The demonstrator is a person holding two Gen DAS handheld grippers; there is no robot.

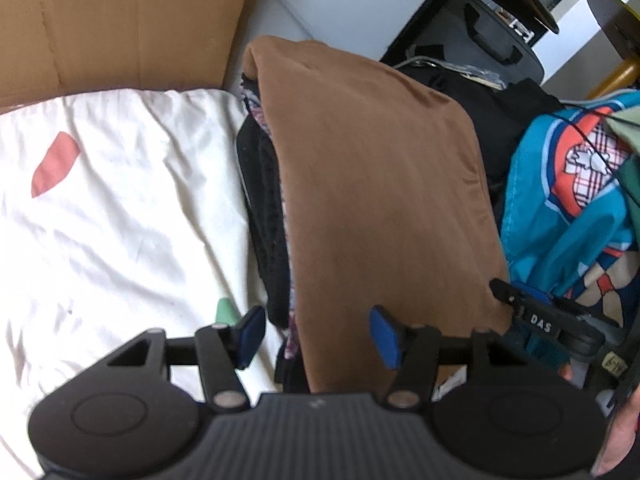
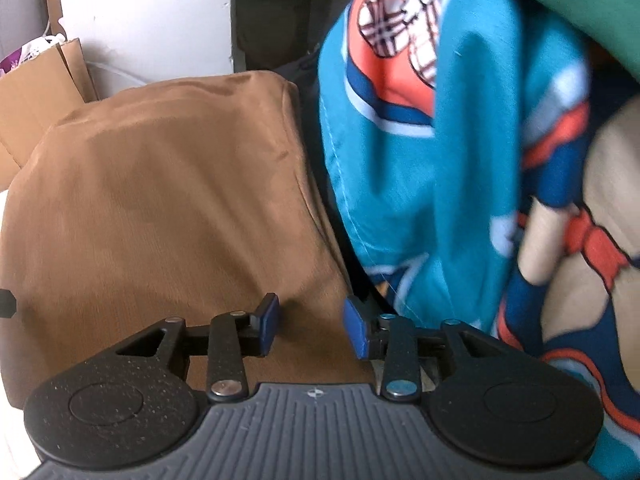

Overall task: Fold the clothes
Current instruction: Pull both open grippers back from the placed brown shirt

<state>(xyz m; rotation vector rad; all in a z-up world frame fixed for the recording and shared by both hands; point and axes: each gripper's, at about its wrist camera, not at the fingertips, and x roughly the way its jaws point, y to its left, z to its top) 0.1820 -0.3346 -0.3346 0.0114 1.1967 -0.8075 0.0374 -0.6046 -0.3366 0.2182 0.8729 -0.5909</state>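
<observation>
- The brown cloth (image 1: 372,184) lies folded on top of a stack of clothes (image 1: 268,216) – dark and patterned layers show under its left edge.
- The stack sits on a white sheet (image 1: 120,208), which spreads out to the left of the brown cloth.
- A cardboard box (image 1: 120,24) stands behind the sheet, up and left of the brown cloth; its inside cannot be seen.
- Right of the brown cloth hangs a teal printed fabric (image 2: 460,160) with orange, navy and cream shapes, close beside its edge.
- A black bag (image 1: 492,36) sits behind the brown cloth, on the far right; its contents are not visible.
- Left gripper (image 1: 316,336): jaws apart, nothing between the pads – it straddles the near left edge of the brown cloth and the stack's side.
- Right gripper (image 2: 310,328): jaws apart and empty, over the brown cloth's near right edge, its right finger (image 2: 356,332) toward the teal fabric.
</observation>
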